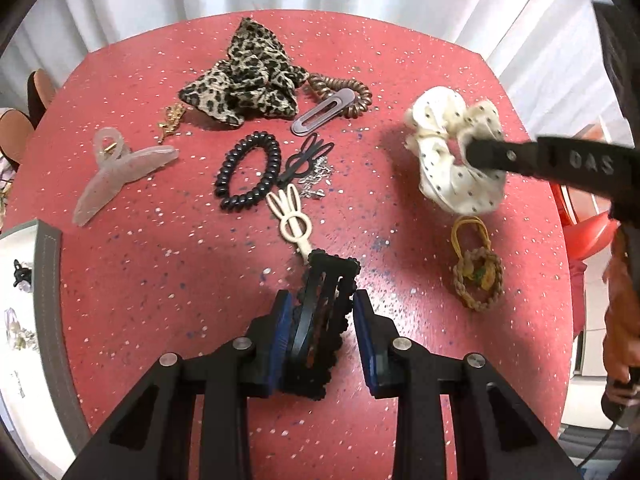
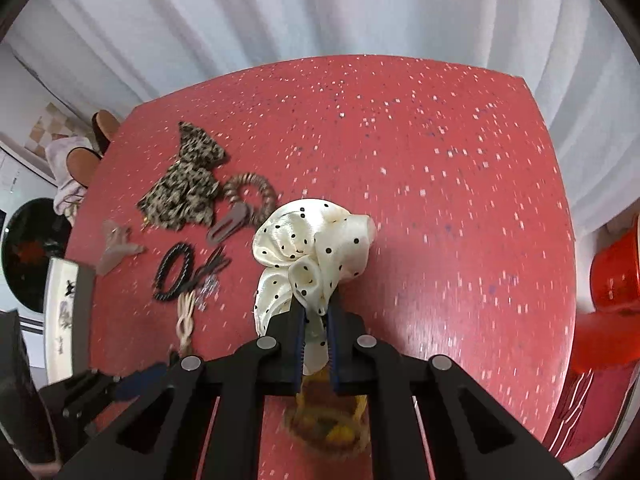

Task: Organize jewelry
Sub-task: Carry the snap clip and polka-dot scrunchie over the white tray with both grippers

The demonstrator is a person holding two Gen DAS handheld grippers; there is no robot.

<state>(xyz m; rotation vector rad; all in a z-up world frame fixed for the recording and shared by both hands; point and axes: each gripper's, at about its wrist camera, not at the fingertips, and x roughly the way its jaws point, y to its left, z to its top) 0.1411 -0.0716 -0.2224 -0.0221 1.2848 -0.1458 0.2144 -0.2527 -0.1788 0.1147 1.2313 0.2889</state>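
The left gripper (image 1: 320, 320) is closed on a black hair clip (image 1: 320, 320) with a scalloped edge, held upright just above the red table (image 1: 160, 300). To carry it well, I would keep the squeeze steady and travel toward the white tray (image 1: 24, 280) at the left edge. The right gripper (image 2: 316, 320) is pinched nearly closed on a cream dotted scrunchie (image 2: 308, 248), soft and bunched, hanging clear of the table; lift it high enough not to drag.

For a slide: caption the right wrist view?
Right gripper pinches polka-dot scrunchie above red table of hair accessories.
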